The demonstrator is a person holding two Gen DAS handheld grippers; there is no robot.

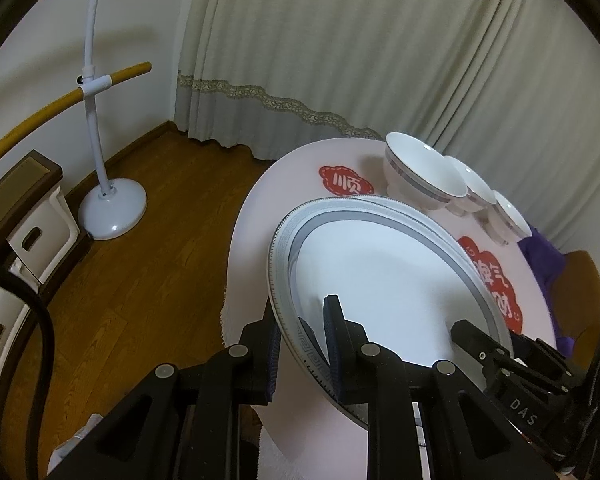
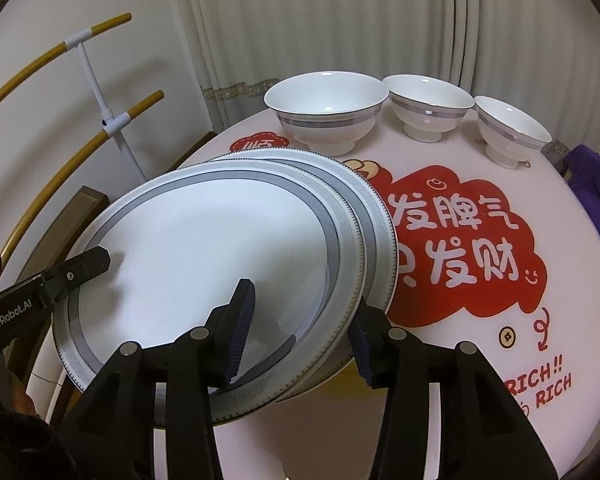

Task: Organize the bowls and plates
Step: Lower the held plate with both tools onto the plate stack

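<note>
Fingers of left gripper (image 1: 305, 344) pinch top plate (image 1: 384, 280) rim, tilted over the pink table (image 1: 256, 216); right gripper (image 2: 300, 332) spread wide, straddling plate stack edge; lower plate (image 2: 376, 216) mostly hidden; three bowls (image 2: 326, 110) behind, well apart.

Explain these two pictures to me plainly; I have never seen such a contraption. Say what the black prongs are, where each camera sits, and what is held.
No robot here: a person holds a two-finger gripper in each hand, each with a camera looking along its fingers. In the left view, the left gripper is closed on the near rim of the top plate. In the right view, the right gripper straddles the same plate's rim, but whether it pinches is unclear. That plate lies over another plate on a round pink table. Three white bowls stand in a row behind.
</note>
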